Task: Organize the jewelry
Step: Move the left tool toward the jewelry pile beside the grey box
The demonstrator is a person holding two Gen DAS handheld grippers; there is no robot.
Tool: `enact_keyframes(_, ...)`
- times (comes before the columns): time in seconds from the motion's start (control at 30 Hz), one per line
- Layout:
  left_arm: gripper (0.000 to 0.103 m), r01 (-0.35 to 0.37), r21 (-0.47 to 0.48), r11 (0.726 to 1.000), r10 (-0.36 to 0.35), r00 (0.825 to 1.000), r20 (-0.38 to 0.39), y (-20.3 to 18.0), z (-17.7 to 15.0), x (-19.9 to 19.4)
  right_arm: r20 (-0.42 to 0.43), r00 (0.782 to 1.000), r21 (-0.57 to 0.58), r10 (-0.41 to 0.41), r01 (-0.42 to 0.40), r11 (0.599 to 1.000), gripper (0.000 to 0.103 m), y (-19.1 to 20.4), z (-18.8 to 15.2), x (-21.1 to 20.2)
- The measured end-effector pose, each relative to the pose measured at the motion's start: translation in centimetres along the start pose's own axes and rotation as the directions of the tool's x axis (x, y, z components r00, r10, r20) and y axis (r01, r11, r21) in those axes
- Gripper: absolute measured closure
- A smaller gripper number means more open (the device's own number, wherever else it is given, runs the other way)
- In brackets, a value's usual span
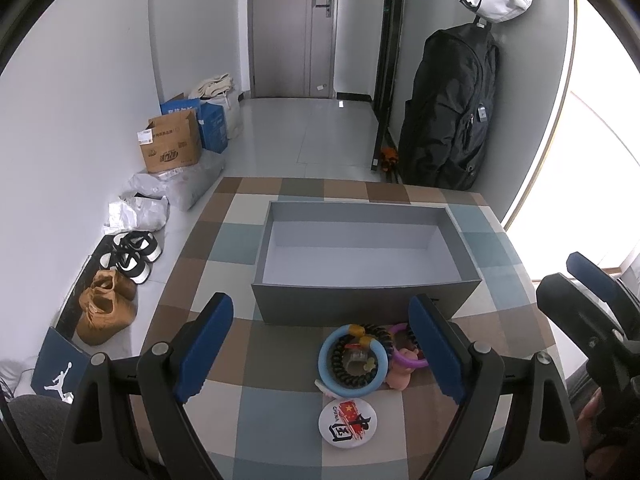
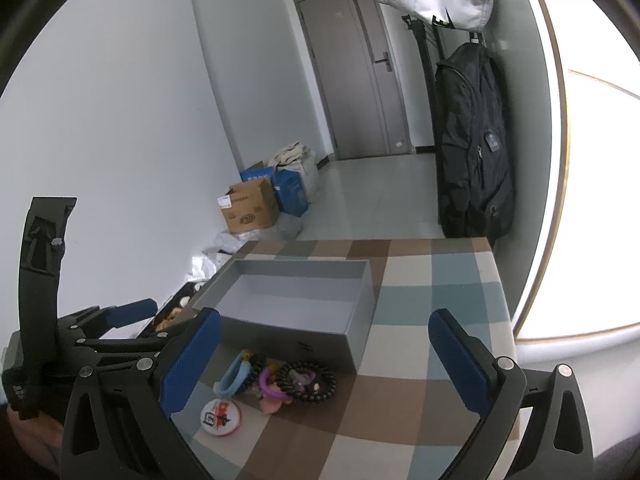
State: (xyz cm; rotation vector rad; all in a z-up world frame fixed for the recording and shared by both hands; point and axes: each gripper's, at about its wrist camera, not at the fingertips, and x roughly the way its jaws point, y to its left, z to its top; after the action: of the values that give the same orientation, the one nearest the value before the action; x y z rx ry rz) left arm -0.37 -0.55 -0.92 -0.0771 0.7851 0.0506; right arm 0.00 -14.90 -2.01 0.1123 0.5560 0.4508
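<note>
Item 1, left gripper [image 1: 320, 348]: jaws spread wide and empty, hovering low over the checked tablecloth [image 1: 192, 280], with the trinket pile framed between its blue pads, which reads as a lineup for a first pick. Item 2, jewelry cluster, lying on the cloth just in front of the box's near wall: a light blue ring [image 1: 352, 364] with a black coiled hair tie [image 1: 347, 374] resting inside it; touching its right side, a purple ring [image 1: 408, 354] and a small pink figure [image 1: 400, 376]; nearer the camera and a little apart, a round white badge [image 1: 347, 422] printed in red. The pieces overlap, so a single grasp may drag a neighbour along. Item 3, grey box [image 1: 364, 300]: open-topped, empty, set squarely behind the pile, evidently the destination; nothing is sorted yet. Item 4, right gripper [image 2: 324, 356]: jaws likewise wide apart and holding nothing, held to the right of the pile and slightly back, leaving the left tool room to work. Surroundings, left of the table: shoes [image 1: 106, 308] and a cardboard carton [image 1: 170, 146] on the floor; on the far right, a black backpack [image 1: 448, 108] against the wall.
</note>
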Motion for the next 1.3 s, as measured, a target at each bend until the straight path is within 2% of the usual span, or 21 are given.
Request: enact_keyframes(1.3,0.016,-0.013,0.0,1.0,0.013,1.0,-0.008,0.46,0.11,-0.02,-0.01,1.0,0.013,-0.021,0.021,1.0,0.0,-0.44,0.18,-0.14)
